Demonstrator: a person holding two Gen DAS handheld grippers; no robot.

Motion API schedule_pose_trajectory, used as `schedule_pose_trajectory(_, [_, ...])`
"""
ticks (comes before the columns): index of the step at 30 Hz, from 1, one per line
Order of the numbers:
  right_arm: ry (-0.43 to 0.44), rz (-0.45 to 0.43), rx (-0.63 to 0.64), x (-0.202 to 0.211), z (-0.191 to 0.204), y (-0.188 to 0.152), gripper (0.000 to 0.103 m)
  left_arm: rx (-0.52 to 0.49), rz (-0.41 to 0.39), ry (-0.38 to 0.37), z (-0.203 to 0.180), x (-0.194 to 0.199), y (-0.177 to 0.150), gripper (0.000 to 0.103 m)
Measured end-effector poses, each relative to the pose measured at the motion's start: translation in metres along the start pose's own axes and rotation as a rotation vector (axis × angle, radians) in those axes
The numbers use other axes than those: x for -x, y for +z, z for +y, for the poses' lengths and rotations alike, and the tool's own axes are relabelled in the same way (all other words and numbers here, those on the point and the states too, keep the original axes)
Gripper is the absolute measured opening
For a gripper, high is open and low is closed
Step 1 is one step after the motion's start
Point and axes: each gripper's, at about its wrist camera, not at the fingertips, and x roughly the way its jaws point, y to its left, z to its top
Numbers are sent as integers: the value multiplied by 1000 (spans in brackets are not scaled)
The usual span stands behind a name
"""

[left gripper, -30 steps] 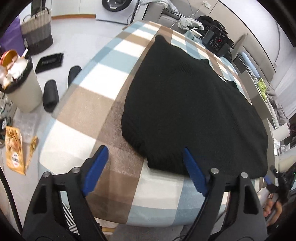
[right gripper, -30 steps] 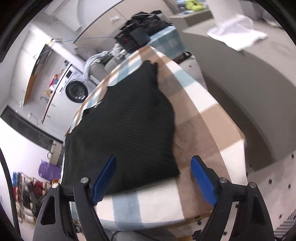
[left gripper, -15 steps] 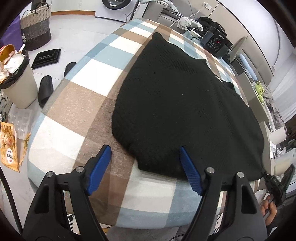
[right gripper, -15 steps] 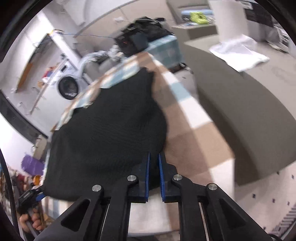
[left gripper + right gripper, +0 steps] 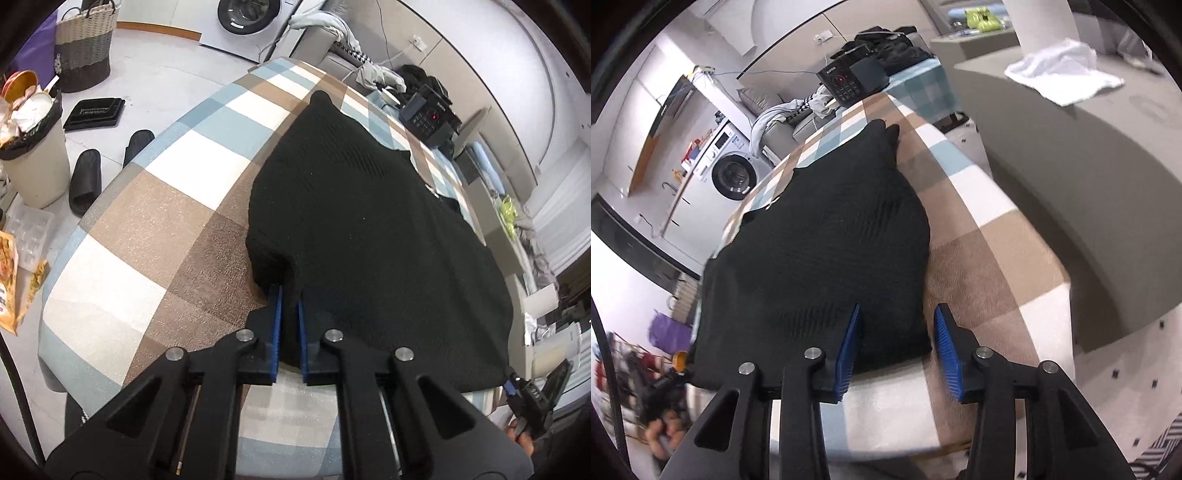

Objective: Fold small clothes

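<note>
Your left gripper [image 5: 289, 295] has its jaws pinched tight on the near hem of the black sweater [image 5: 369, 229] — a fold of knit is bunched up between the blue pads. The sweater lies spread flat across the checked tabletop [image 5: 155, 221], reaching away toward the far end. Your right gripper [image 5: 897, 328] sits at the other near corner, jaws partly apart and opening — the sweater's corner lies between the pads [image 5: 945, 347], but they aren't pressing on it. Off the tabletop's left side you've got a bin [image 5: 33, 147] and slippers [image 5: 85, 181] on the floor, and a washer [image 5: 733, 177] against the wall.
</note>
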Motion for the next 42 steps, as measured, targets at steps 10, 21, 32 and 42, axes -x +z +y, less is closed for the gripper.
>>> schedule_pose_trajectory(10, [-1, -44, 102, 2, 16, 6, 7, -12, -39, 8, 7, 25, -10, 3])
schedule_pose_trajectory(21, [63, 22, -110, 6, -16, -2, 49, 58, -6, -28, 18, 33, -22, 50])
schedule_pose_trajectory(32, [169, 31, -168, 2, -12, -18, 49, 48, 37, -71, 8, 12, -19, 53])
schedule_pose_trajectory(42, [28, -68, -141, -19, 2, 4, 27, 2, -52, -6, -17, -15, -5, 10])
